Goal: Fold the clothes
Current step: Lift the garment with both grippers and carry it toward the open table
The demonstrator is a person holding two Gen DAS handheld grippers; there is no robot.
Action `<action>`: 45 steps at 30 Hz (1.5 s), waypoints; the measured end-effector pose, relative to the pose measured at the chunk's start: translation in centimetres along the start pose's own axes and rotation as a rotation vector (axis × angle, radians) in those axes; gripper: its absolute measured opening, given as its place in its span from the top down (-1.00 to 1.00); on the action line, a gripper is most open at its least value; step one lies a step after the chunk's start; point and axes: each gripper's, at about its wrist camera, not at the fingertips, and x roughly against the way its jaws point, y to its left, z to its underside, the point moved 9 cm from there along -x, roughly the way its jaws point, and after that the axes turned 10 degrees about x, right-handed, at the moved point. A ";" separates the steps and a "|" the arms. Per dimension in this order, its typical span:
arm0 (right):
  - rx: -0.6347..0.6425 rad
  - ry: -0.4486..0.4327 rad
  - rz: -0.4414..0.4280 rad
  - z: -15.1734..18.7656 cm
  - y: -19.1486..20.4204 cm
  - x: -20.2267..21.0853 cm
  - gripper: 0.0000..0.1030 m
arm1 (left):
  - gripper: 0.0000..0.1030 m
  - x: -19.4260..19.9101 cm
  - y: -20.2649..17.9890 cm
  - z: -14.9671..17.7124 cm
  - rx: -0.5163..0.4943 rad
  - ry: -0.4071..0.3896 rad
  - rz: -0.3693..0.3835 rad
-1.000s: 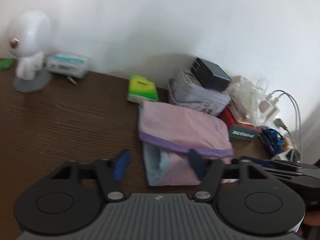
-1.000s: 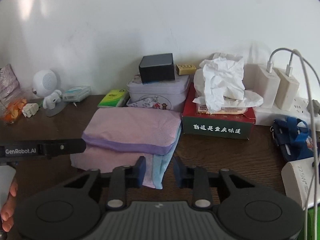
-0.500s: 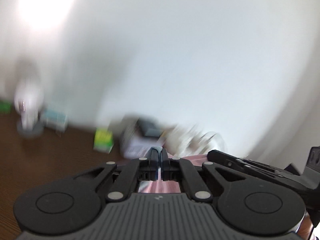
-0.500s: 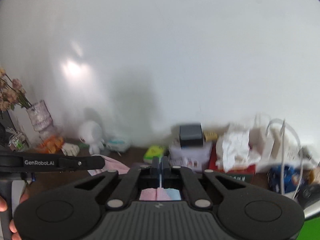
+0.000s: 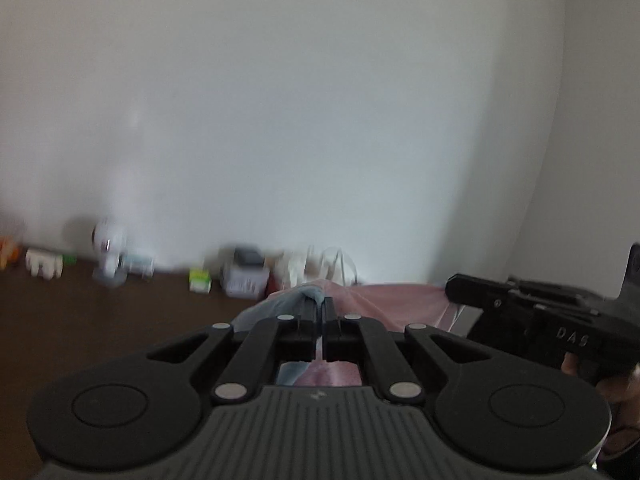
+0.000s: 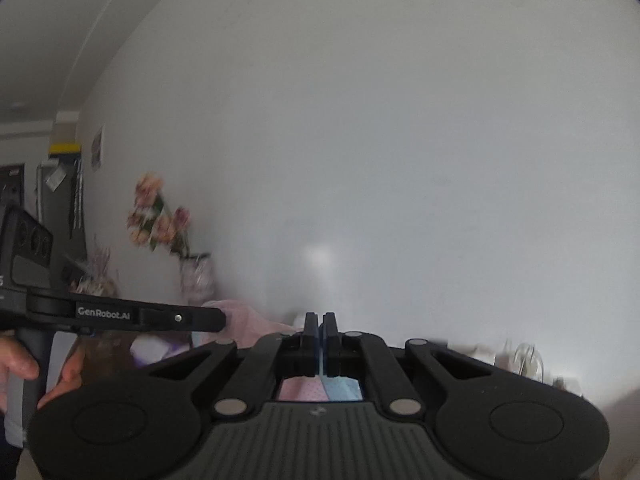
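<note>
A second ago we hovered with both claws spread; now our left gripper point(image 5: 319, 307) and right gripper point(image 6: 320, 322) each pinch the soft pink-and-blue mesh garment point(image 5: 396, 304), lifted off the dark wooden table point(image 5: 100, 320) at nine o'clock, ready to shake out.

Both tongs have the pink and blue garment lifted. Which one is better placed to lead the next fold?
Neither clearly. The left tongs and right tongs are both shut on the garment, which spans between them at similar height. The table lies below; they'd likely move together.
</note>
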 end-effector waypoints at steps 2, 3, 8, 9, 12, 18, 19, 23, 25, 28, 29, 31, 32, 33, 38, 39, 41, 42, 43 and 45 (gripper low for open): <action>-0.029 0.131 -0.068 7.7 3.2 1.5 0.98 | 0.95 0.0 2.6 8.4 0.097 0.146 -0.031; -0.047 0.205 -0.108 11.5 4.7 2.4 0.97 | 0.91 0.3 3.5 12.3 0.145 0.216 -0.038; -0.117 0.392 -0.203 21.6 8.2 8.3 0.52 | 0.01 4.9 6.9 16.7 0.309 0.201 -0.017; -0.133 0.363 -0.185 20.9 7.8 8.8 0.43 | -0.16 5.2 6.7 15.3 0.270 0.165 -0.034; -0.154 0.306 -0.110 19.2 5.0 7.8 0.28 | -0.18 2.7 4.8 12.5 0.158 0.151 -0.037; -0.261 0.391 0.024 21.4 -1.6 -2.2 0.28 | -0.13 -8.5 6.9 10.4 0.125 0.254 -0.137; -0.287 0.407 0.023 21.9 -2.5 -3.8 0.28 | -0.12 -9.9 7.6 10.3 0.126 0.275 -0.149; -0.363 0.461 -0.010 22.5 -5.3 -8.7 0.30 | 0.05 -14.2 9.6 9.9 0.132 0.345 -0.177; -0.342 0.508 -0.017 22.9 -6.2 -10.8 0.29 | 0.27 -15.0 10.2 10.3 0.144 0.377 -0.165; -0.318 0.551 -0.074 23.2 -6.3 -13.0 0.30 | 0.71 -16.0 10.3 11.0 0.127 0.430 -0.151; -0.312 0.551 -0.098 23.2 -5.9 -13.4 0.30 | 0.78 -16.2 10.2 11.1 0.120 0.438 -0.144; -0.295 0.549 -0.142 23.0 -5.3 -14.1 0.39 | 0.89 -16.5 10.3 11.0 0.124 0.430 -0.142; -0.273 0.547 -0.142 22.9 -5.0 -14.4 0.75 | 0.93 -16.6 10.5 10.7 0.135 0.419 -0.140; -0.251 0.547 -0.128 22.7 -4.8 -14.7 0.99 | 0.98 -16.8 10.6 10.3 0.145 0.405 -0.140; -0.192 0.435 -0.036 19.3 -5.1 -13.5 1.00 | 1.00 -16.0 10.1 8.1 0.154 0.321 -0.121; -0.189 0.390 -0.027 18.0 -5.1 -12.4 1.00 | 1.00 -15.6 9.5 7.9 0.132 0.315 -0.109; -0.159 0.338 -0.042 16.2 -4.5 -10.4 1.00 | 0.99 -15.5 8.2 7.9 0.075 0.327 -0.092; -0.131 0.339 -0.053 15.9 -4.0 -9.9 1.00 | 0.89 -15.7 8.0 8.0 0.049 0.331 -0.110; -0.103 0.363 -0.070 16.1 -3.6 -9.9 1.00 | 0.85 -16.3 8.2 8.2 0.027 0.333 -0.155; -0.076 0.446 -0.106 17.5 -3.3 -11.3 0.98 | 0.67 -17.5 9.1 8.9 0.000 0.355 -0.262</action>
